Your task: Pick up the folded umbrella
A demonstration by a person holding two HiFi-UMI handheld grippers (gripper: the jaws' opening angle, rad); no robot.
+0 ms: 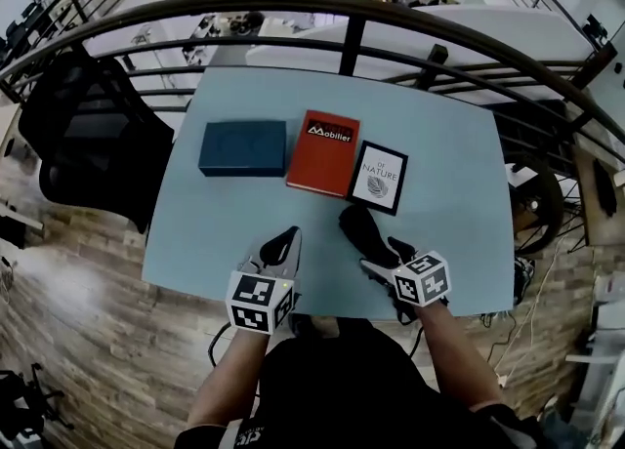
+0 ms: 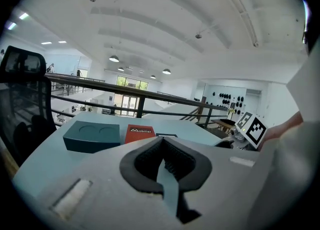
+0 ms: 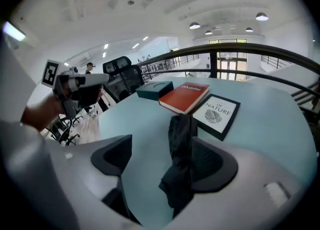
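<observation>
Head view: the folded umbrella (image 1: 359, 227) lies on the worktop (image 1: 215, 232) toward its near edge, right of the middle, just in front of the black-covered book (image 1: 379, 177). Your right gripper (image 1: 381, 254) is down at the umbrella's near end; your left gripper (image 1: 290, 235) hovers beside it over bare worktop.

Left gripper view: the left gripper's (image 2: 163, 146) fingers meet at the tips with nothing between them.

Right gripper view: the right gripper's (image 3: 160, 149) fingers stand wide apart, and the umbrella (image 3: 181, 139) runs between them, close against the right-hand finger, with a clear gap to the other. Nothing is clamped yet, so the reach looks done. You have yet to close on the umbrella and lift it off the worktop.
</observation>
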